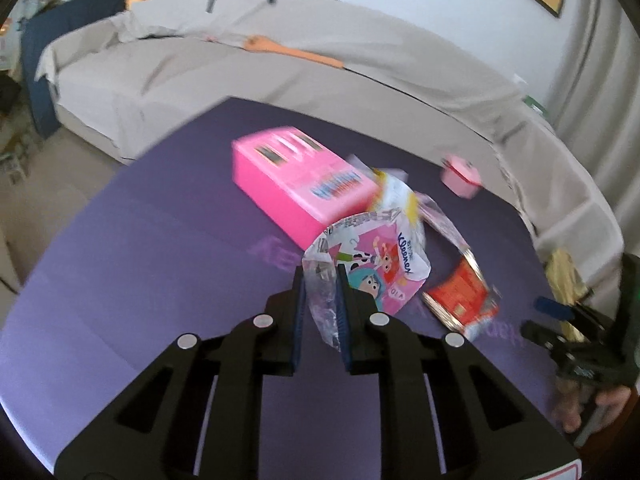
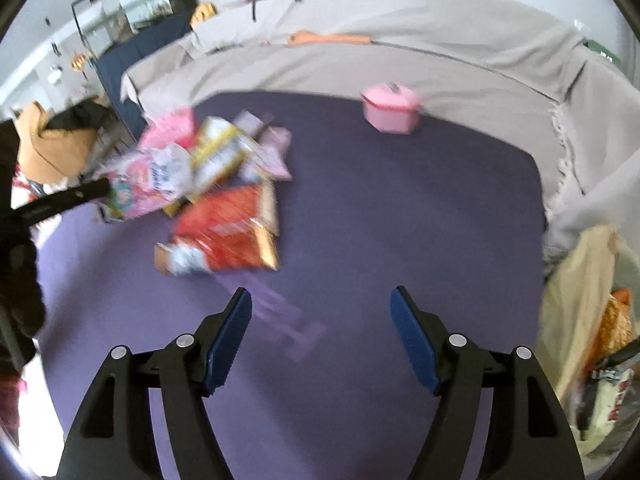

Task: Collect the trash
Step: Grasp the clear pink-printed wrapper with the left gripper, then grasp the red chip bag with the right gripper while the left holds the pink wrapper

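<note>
Left gripper (image 1: 322,280) is clamped on the clear plastic tail of the tissue wrapper (image 1: 376,264), the pink cartoon-printed pack, pads pinching it right at the tips. The wrapper sits at the near edge of the trash pile, in the middle of the purple mat (image 1: 140,280). Just beside it on the right lies the red snack packet (image 1: 460,300), touching or nearly touching; the blur won't let me call it. Behind the wrapper there's a crumpled white-and-yellow bag (image 1: 394,192), and behind that the pink box (image 1: 296,184), flat on the mat.

Right gripper (image 2: 322,308) hangs over bare mat with its jaws spread wide and nothing between them. Plenty of open mat ahead of it and to its right, all the way to the rounded far corner. The pile sits off to its left, well apart from the fingers, smeared by motion.

Farther back, a small pink pot (image 2: 391,108) stands alone near the mat's far edge, clear of everything. Beyond the edge, the grey-covered sofa (image 1: 240,76) wraps round the far and right sides.

At the right rim of the right wrist view a beige bag (image 2: 576,300) is cut off; its contents are too blurred to name. In the left wrist view the other gripper is half out of frame at the right.
</note>
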A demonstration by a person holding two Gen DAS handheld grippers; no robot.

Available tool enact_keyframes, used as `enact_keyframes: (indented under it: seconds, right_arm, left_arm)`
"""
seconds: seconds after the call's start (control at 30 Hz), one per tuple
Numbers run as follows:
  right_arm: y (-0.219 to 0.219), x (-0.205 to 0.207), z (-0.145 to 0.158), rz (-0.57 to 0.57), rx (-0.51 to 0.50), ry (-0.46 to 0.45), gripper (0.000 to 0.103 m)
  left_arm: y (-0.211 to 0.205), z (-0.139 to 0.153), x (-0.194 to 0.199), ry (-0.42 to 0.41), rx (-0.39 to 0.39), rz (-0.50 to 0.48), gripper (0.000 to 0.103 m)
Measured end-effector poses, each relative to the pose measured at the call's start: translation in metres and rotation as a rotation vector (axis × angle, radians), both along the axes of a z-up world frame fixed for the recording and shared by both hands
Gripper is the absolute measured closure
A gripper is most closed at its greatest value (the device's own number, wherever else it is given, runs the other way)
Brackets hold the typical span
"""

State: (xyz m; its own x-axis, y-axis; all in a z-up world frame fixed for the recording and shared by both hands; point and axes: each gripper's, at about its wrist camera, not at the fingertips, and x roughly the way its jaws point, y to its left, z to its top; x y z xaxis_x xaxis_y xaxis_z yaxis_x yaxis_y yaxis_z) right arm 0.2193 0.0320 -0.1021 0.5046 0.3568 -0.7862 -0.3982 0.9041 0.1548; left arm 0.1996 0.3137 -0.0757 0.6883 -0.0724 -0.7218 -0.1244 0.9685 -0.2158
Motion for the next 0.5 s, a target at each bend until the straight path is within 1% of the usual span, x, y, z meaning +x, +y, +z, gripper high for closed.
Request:
enact_keyframes:
  seconds: [0.03, 0.1, 0.2, 0.27, 0.3, 0.37, 0.43, 0.5]
  right_arm:
    - [0.01, 0.0, 0.006, 0.01, 0.029, -0.012, 0.035]
    - [0.027, 0.001, 0.012, 0.026, 0.045, -0.022, 0.035]
    - [0.066, 0.007, 0.015, 0.069, 0.015, -0.048, 0.035]
    - [0.084, 0.013, 0.008, 0.102, -0.014, -0.037, 0.035]
    - [0.09, 0.014, 0.004, 0.114, -0.03, -0.032, 0.035]
    - [0.096, 0.011, -0.003, 0.14, -0.095, -0.046, 0.035]
    - [0.091, 0.003, -0.003, 0.172, -0.131, -0.085, 0.035]
    - [0.082, -0.003, -0.002, 0.178, -0.176, -0.108, 0.035]
  left_arm:
    - [0.003, 0.001, 0.0, -0.004, 0.002, 0.01, 0.089]
    - [0.01, 0.004, 0.0, -0.014, -0.003, 0.027, 0.089]
    - [0.015, 0.004, -0.003, -0.02, 0.0, 0.047, 0.089]
    - [0.016, 0.002, -0.003, -0.011, 0.003, 0.053, 0.089]
    - [0.017, -0.001, -0.005, -0.005, 0.0, 0.054, 0.089]
    - [0.019, -0.003, -0.007, 0.002, -0.005, 0.056, 0.089]
    - [0.019, -0.007, -0.01, 0.004, -0.009, 0.053, 0.089]
    - [0.02, -0.01, -0.012, 0.009, -0.016, 0.049, 0.089]
